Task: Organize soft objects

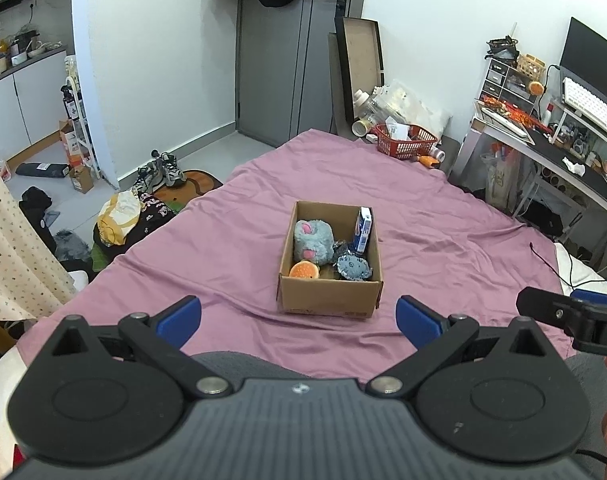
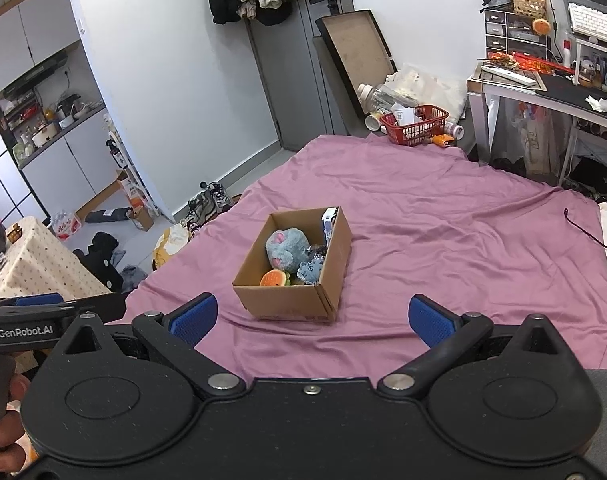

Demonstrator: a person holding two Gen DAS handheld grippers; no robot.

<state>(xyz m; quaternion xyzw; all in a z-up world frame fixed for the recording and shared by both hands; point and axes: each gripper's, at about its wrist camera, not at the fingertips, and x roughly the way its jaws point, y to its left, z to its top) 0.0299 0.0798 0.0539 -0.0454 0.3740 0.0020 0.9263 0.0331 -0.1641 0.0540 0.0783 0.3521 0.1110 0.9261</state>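
Note:
A cardboard box point(image 1: 327, 296) point(image 2: 291, 302) stands in the middle of a bed with a purple sheet point(image 1: 443, 248) point(image 2: 443, 240). Inside lie a grey-blue plush with pink patches point(image 1: 312, 240) point(image 2: 285, 249), an orange burger-like soft toy point(image 1: 303, 270) point(image 2: 273, 279), a small blue spotted pouch point(image 1: 353, 267) point(image 2: 309, 271) and a blue-white carton point(image 1: 363, 230) point(image 2: 328, 220) upright against the box's right wall. My left gripper point(image 1: 299, 320) hangs open in front of the box, holding nothing. My right gripper point(image 2: 313, 318) is open too, also short of the box.
A red basket point(image 1: 405, 141) point(image 2: 417, 124) sits at the bed's far corner beside bottles. A cluttered desk point(image 1: 563, 148) point(image 2: 563, 88) stands to the right. Shoes point(image 1: 163, 170) and clothes lie on the floor left of the bed. A grey door point(image 1: 279, 60) is behind.

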